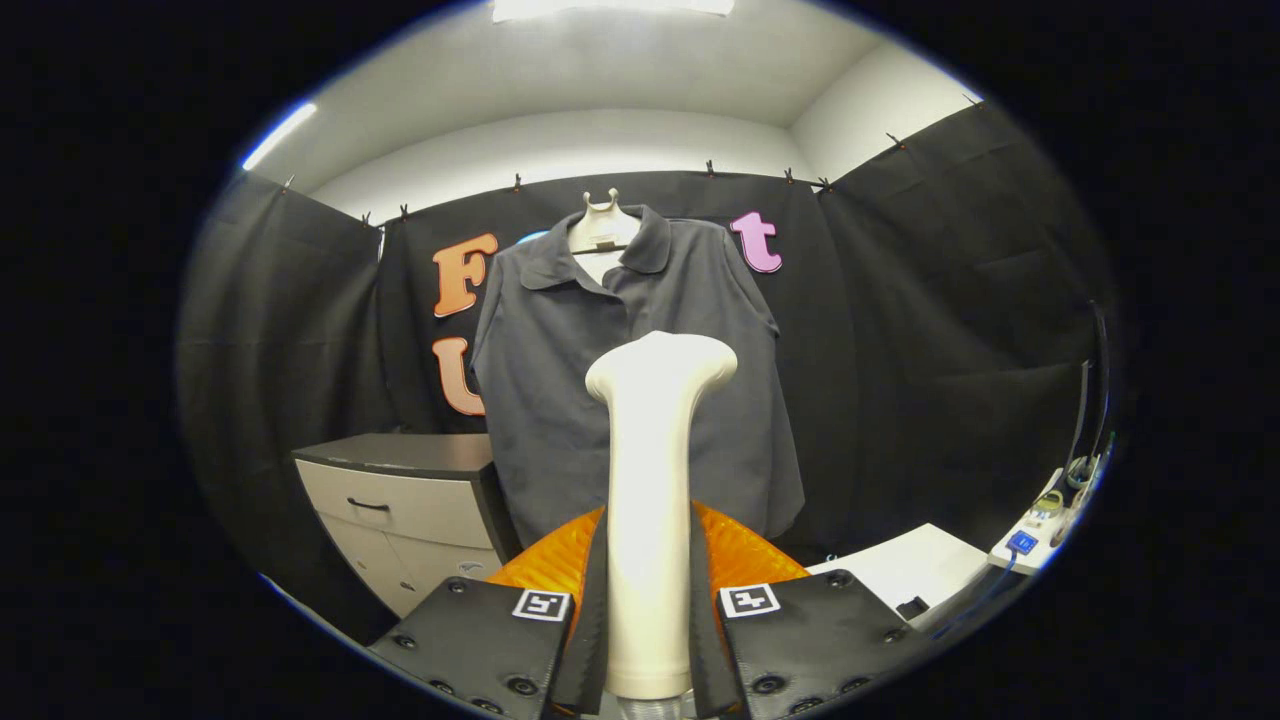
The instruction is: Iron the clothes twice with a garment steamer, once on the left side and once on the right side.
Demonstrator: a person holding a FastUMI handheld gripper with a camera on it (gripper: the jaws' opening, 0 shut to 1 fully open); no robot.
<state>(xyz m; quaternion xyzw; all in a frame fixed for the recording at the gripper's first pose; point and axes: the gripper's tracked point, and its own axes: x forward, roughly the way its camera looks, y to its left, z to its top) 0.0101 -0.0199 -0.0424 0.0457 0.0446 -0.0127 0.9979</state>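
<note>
Gripper view showed the garment steamer (650,500) standing upright between my two fingers, its cream handle rising to a wider, flared head that pointed toward the clothing. My gripper (648,620) was closed on it, one finger pressing each side of the handle, so I was holding the steamer and nothing else. Beyond the head hung a dark grey short-sleeved collared shirt (560,380), draped on a pale hanger form (603,228) against the black cloth wall (900,330). The head lined up roughly with the shirt's middle, overlapping it in the view, but I could not tell whether it touched the fabric or stood off from it. Beside the shirt, lower down on my left, stood a small cabinet (400,500) with drawers. On my right lay a white tabletop (920,570), and past it a power strip (1030,535) with cables.

I judged that neither side pass looked begun. The main risk was the smooth, rounded handle twisting or sliding between my fingers once the head dragged on the cloth, which would turn the head off the fabric. Pressing too hard could swing the loosely hung shirt or push it off the hanger form. Starting from the centre, I might also have drifted and covered the same side twice, leaving the other side untreated.
</note>
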